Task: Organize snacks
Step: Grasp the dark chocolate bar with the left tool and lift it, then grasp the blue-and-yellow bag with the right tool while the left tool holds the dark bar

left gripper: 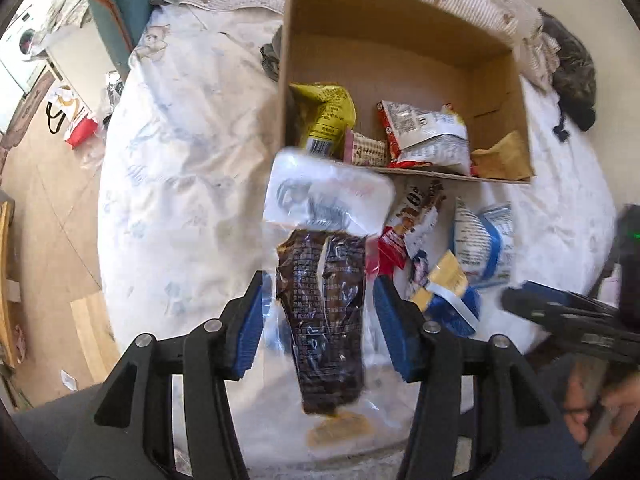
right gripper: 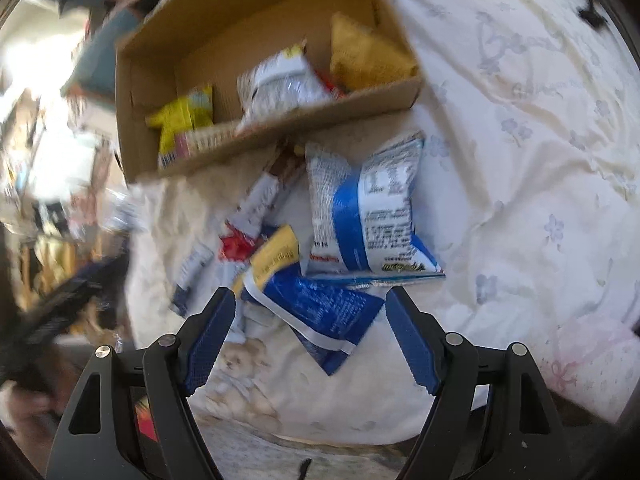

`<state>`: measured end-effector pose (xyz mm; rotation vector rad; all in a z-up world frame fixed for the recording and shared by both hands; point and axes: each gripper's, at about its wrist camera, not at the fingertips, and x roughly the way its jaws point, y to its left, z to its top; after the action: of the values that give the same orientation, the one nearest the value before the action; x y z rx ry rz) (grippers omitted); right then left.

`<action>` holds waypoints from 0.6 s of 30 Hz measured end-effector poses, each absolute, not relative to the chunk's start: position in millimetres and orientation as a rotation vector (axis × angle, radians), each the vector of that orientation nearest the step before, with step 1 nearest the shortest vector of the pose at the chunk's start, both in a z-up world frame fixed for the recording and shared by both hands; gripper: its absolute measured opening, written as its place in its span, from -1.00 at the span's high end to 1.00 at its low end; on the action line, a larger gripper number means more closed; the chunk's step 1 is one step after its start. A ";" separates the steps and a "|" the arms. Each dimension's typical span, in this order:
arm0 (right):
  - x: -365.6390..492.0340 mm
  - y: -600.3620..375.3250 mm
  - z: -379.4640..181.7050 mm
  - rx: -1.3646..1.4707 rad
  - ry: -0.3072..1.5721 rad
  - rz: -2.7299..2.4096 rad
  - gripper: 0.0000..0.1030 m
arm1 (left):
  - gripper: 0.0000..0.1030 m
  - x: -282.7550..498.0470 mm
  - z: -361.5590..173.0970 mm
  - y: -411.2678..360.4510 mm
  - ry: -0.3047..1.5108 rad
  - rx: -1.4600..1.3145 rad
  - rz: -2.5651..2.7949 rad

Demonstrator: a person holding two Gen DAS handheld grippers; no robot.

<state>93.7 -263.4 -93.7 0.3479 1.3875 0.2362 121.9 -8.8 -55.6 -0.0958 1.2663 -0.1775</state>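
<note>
Everything here is placed against the cardboard box (left gripper: 404,36), which sits open-topped on a bed (left gripper: 180,152) covered in a pale floral quilt.

Well to the left of the box, past the edge of the bed, a wooden floor (left gripper: 52,216) carries a red and white shopping bag (left gripper: 74,120).

Inside the box, against its near wall, lie a yellow snack bag (left gripper: 326,118) at the left, a small pink-edged packet (left gripper: 366,148) next to it, a red and white foil bag (left gripper: 428,136) in the middle and a mustard-coloured pouch (left gripper: 502,156) in the right corner.

In front of the box's near left corner, the left tongs (left gripper: 318,320) grip a clear packet of dark brown snack (left gripper: 324,320), their blue pads pressed on its two sides. The packet is raised off the quilt, and its white top end reaches up to the box's near wall.

Just in front of the box's near wall, more snacks lie loose on the quilt: a brown and white bar wrapper (right gripper: 266,196), a small red packet (right gripper: 236,246), a white and blue puffed bag (right gripper: 372,216) and a blue and yellow flat packet (right gripper: 316,300).

The right tongs (right gripper: 310,334) stand open over that pile, nearer the viewer than the box, their pads on either side of the blue and yellow flat packet without pressing it.

To the right of the box, a dark grey garment (left gripper: 572,68) lies crumpled on the bedding.
</note>
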 end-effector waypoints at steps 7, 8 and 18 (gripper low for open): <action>90.2 -208.3 -124.0 -0.052 1.421 0.283 -0.56 | 0.74 105.3 -52.7 6.0 1.278 -0.144 -0.177; 90.0 -201.9 -129.3 -0.090 1.432 0.286 -0.56 | 0.74 106.9 -57.5 6.8 1.289 -0.148 -0.167; 92.3 -170.3 -148.1 -0.239 1.446 0.289 -0.09 | -0.25 123.3 -104.3 18.6 1.381 -0.261 -0.032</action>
<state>92.3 -170.3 -148.1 -0.2387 1.4460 0.2887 123.3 18.6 -104.3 -0.2609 1.3811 -0.0322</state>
